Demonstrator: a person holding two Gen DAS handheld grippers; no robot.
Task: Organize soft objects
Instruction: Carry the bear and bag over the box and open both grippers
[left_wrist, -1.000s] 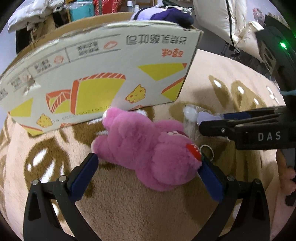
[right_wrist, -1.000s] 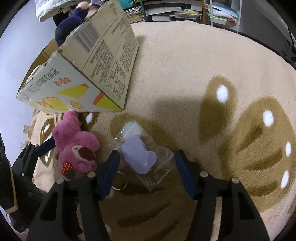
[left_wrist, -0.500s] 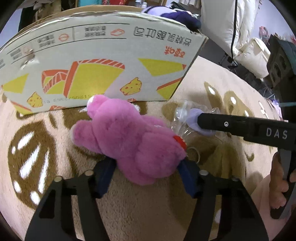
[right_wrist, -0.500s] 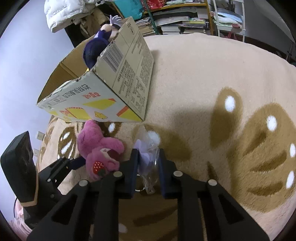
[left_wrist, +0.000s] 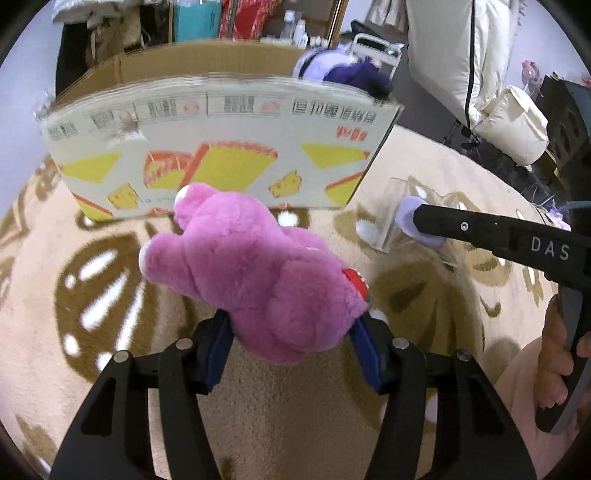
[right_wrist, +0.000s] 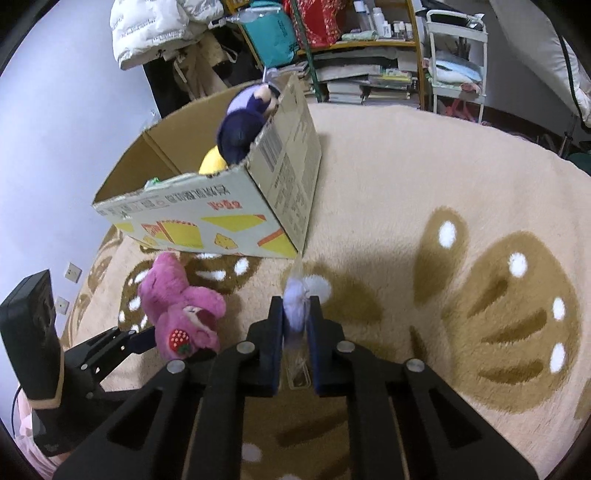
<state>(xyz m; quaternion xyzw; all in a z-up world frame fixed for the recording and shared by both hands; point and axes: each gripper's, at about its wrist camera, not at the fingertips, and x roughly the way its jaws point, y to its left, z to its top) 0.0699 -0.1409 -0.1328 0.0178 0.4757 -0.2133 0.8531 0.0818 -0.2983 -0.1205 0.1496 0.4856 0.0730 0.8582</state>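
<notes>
A beige rug (right_wrist: 388, 184) with brown paw prints spreads under everything, and to my right it lies wide and bare out to the shelves. On it stands the cardboard box (left_wrist: 221, 147), top open, its printed wall facing me. Inside, a dark blue and lilac plush doll (right_wrist: 245, 122) leans over the right-hand corner of the rim, with a yellow soft toy (right_wrist: 212, 164) just below it; the rest of the interior is hidden from me. A strip of rug lies between the box wall and my grippers.

My left gripper (left_wrist: 291, 347) is clenched on the pink plush bear (left_wrist: 255, 266), blue pads pressed into its lower body; the bear's head points toward the box, close in front of the printed wall. My right gripper (right_wrist: 295, 332) squeezes the small lilac soft toy in a clear bag (right_wrist: 295, 310), its pads nearly together, just off the box's near right corner. Both grippers point at the box, side by side.
</notes>
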